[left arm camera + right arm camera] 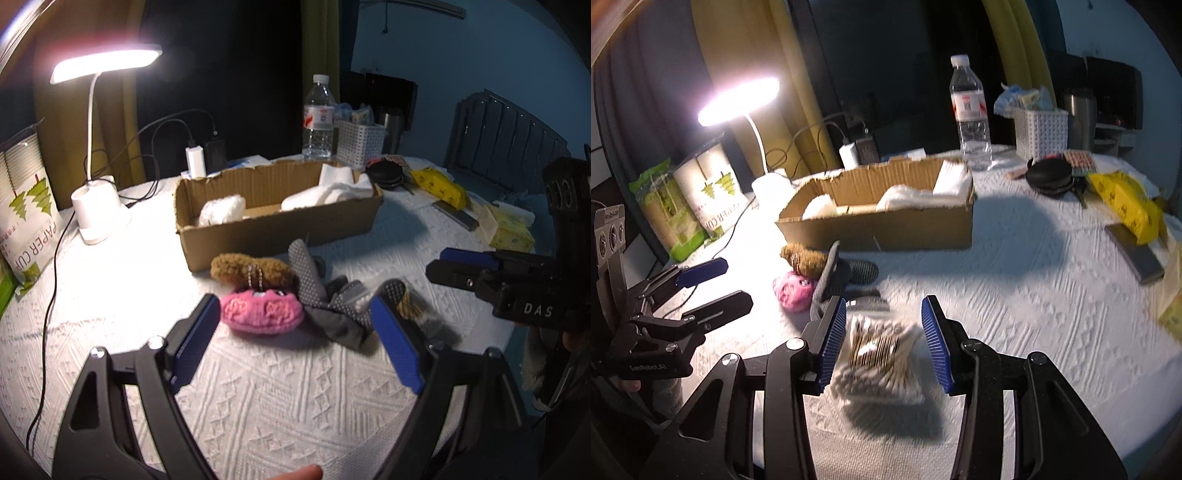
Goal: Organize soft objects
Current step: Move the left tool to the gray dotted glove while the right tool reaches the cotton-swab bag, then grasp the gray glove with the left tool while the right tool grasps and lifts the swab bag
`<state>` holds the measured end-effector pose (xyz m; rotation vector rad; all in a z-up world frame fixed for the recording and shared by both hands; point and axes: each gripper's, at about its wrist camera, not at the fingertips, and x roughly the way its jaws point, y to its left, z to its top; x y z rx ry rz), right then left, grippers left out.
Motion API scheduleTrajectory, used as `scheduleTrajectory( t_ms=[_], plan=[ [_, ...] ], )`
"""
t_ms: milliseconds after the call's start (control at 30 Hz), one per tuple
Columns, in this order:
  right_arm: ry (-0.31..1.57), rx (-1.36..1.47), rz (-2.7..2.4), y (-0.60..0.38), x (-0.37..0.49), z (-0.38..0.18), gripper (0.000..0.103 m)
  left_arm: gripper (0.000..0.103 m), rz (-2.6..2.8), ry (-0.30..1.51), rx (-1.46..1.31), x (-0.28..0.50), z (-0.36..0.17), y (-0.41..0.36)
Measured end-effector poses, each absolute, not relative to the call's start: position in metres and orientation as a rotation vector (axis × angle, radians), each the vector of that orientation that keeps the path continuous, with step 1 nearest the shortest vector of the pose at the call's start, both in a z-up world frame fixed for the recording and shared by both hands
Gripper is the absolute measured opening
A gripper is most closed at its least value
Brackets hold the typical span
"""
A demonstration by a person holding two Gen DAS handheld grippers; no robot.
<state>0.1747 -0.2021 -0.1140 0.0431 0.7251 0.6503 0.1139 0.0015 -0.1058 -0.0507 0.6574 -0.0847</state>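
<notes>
A pink plush pouch [261, 311] lies on the white cloth, with a brown fuzzy toy [251, 268] behind it and grey dotted socks [332, 295] to its right. A cardboard box [277, 225] behind them holds white socks [328, 192] and a white fluffy item [221, 209]. My left gripper [295, 314] is open, its jaws either side of the pouch and socks, just short of them. My right gripper [884, 339] is open above a clear bag of cotton swabs [875, 350]. The pouch [792, 288], the brown toy [803, 258] and the box [886, 221] also show in the right wrist view.
A lit desk lamp [99, 206] and a paper-cup pack [26, 221] stand left. A water bottle [318, 118], white basket [360, 142], black case [384, 173], yellow packets [439, 186] and chargers with cables [205, 155] sit behind and right of the box.
</notes>
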Motion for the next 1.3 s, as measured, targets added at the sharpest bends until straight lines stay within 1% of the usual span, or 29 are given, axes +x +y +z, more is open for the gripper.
scheduleTrajectory(
  t_ms=[167, 200, 233, 300, 600, 633, 667, 700, 733, 800, 1167, 1300],
  plan=[
    [0.767, 0.038, 0.651, -0.199, 0.176, -0.131, 0.046, 0.085, -0.086, 0.681, -0.052, 0.113, -0.117, 0.0],
    [0.776, 0.036, 0.649, -0.198, 0.177, -0.134, 0.048, 0.085, -0.087, 0.686, -0.051, 0.114, -0.118, 0.0],
    [0.785, 0.035, 0.646, -0.197, 0.178, -0.138, 0.061, 0.085, -0.087, 0.689, -0.05, 0.114, -0.119, 0.0],
    [0.795, 0.029, 0.645, -0.195, 0.179, -0.143, 0.075, 0.085, -0.086, 0.697, -0.048, 0.116, -0.122, -0.001],
    [0.852, -0.015, 0.676, -0.178, 0.183, -0.163, 0.075, 0.085, -0.082, 0.735, -0.025, 0.127, -0.128, -0.011],
    [0.854, -0.024, 0.675, -0.177, 0.182, -0.165, 0.074, 0.085, -0.082, 0.74, -0.02, 0.13, -0.129, -0.013],
    [0.853, -0.029, 0.674, -0.177, 0.182, -0.166, 0.071, 0.085, -0.083, 0.743, -0.016, 0.131, -0.129, -0.015],
    [0.849, -0.024, 0.677, -0.179, 0.183, -0.166, 0.06, 0.085, -0.084, 0.747, -0.011, 0.133, -0.13, -0.017],
    [0.847, -0.015, 0.682, -0.182, 0.183, -0.165, 0.056, 0.085, -0.085, 0.751, -0.006, 0.134, -0.13, -0.02],
    [0.833, -0.015, 0.667, -0.189, 0.185, -0.163, 0.053, 0.085, -0.09, 0.757, 0.005, 0.137, -0.131, -0.026],
    [0.804, 0.067, 0.59, -0.247, 0.2, -0.164, 0.052, 0.085, -0.097, 0.715, 0.125, 0.165, -0.129, -0.066],
    [0.776, 0.077, 0.582, -0.264, 0.199, -0.158, 0.052, 0.084, -0.114, 0.763, 0.146, 0.184, -0.138, -0.077]
  ],
)
